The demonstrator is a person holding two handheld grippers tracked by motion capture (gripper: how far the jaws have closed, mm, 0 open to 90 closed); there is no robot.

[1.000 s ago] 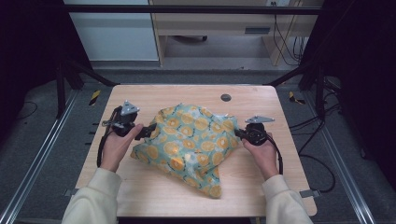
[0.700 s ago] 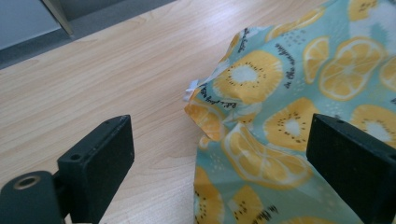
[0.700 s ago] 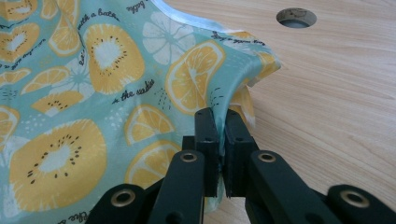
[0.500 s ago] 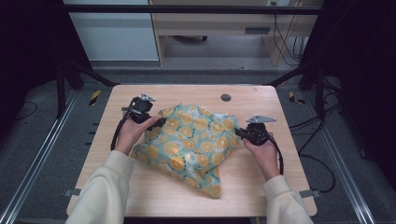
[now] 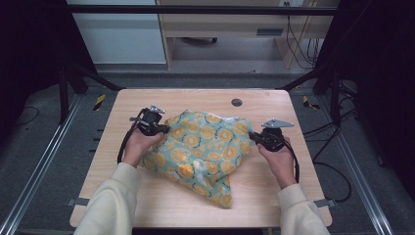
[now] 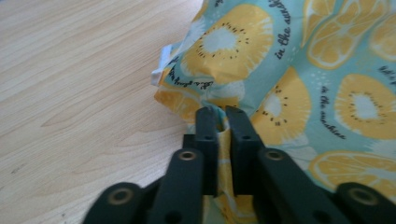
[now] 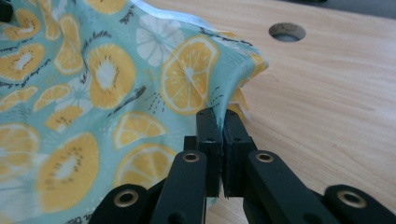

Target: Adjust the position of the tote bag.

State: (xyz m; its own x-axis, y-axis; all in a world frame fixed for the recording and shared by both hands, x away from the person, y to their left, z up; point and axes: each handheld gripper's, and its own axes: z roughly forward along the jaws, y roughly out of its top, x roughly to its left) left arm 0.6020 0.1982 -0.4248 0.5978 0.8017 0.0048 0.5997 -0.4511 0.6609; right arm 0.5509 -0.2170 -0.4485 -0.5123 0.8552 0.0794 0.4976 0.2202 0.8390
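Wooden table (image 5: 147,196) holds my fruit-print cloth (image 5: 205,152) in the middle. My left gripper (image 6: 223,116) pinches a soft fold at its edge. My right gripper (image 7: 218,119) pinches the other edge. It looks light and floppy, so edges are best.

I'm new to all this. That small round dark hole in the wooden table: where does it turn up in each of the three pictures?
High view: the round dark hole sits near the far edge of the light wooden table, just beyond the teal cloth printed with orange slices.
Left gripper view: I can't find it here.
Right gripper view: upper right, beyond the cloth's corner.
Shared landmark: the cloth, which lies in all three views.
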